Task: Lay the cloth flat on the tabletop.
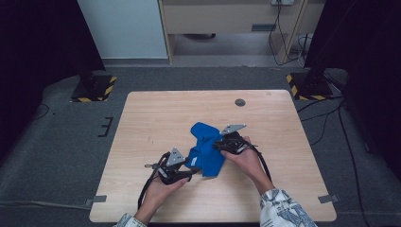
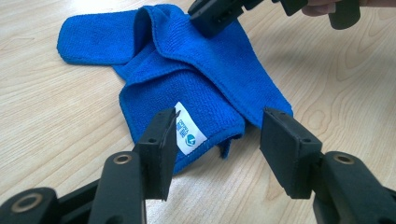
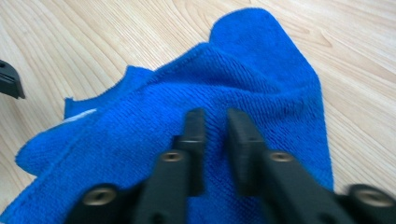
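Note:
A crumpled blue microfibre cloth [image 1: 206, 147] with a white label [image 2: 189, 132] lies near the middle of the wooden table [image 1: 156, 113]. My right gripper [image 1: 219, 144] comes in from the cloth's right side. Its jaws stand almost together, pinching a raised fold of the cloth [image 3: 261, 70] near the top edge, which the right gripper view [image 3: 215, 122] shows close up. My left gripper [image 1: 193, 171] sits low at the cloth's near left corner. In the left gripper view its jaws [image 2: 219, 142] are wide apart on either side of the labelled corner, without touching it.
A small round grey cap [image 1: 240, 102] is set into the table near its far edge. Grey tape marks [image 1: 96, 199] sit at the table's near corners. Stands with black-and-yellow bases [image 1: 93, 90] rest on the floor beyond both far corners.

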